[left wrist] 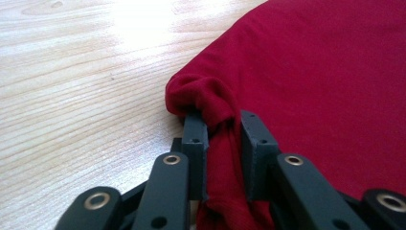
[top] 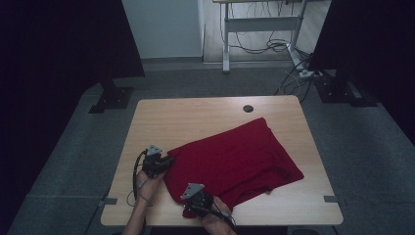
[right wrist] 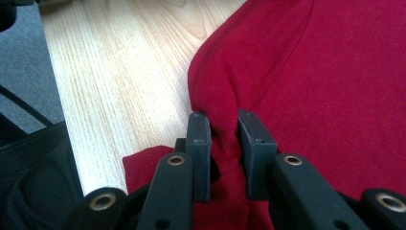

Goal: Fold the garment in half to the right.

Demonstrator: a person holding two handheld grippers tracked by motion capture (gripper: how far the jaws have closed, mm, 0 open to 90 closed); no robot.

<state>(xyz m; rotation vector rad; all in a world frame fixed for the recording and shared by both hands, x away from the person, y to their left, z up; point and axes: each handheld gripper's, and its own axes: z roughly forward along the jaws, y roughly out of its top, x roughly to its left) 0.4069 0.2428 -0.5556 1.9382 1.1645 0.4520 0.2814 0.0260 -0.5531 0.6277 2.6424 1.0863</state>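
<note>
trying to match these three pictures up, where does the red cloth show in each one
High view: red cloth spread across the table's middle and right, near edge at both grippers.
Left gripper view: right half, a bunched edge pinched between the jaws.
Right gripper view: right side, a fold pinched between the jaws.
Shared landmark: the light wooden table.

Cloth [top: 235,156]: plain deep red, no print, same red in both gripper views [left wrist: 325,76] [right wrist: 325,72]. Table [top: 195,115]: pale wood, fine straight grain lines, lighter glare patch in left gripper view [left wrist: 72,96]. Small black round hole cover [top: 248,108] near far edge. Left gripper [top: 169,160]: black body, grey plate on top, black cable. Right gripper [top: 188,211]: same black, grey plate. Jaws in gripper views: dark grey-black, brass-coloured rivet rings [left wrist: 171,159] [right wrist: 176,159]. Floor [top: 357,147]: grey carpet, speckled. Panels [top: 58,39] at both sides: black. Far wall [top: 164,29]: pale grey-white. Desk frame [top: 259,22] behind: light grey, dark cables under.
</note>
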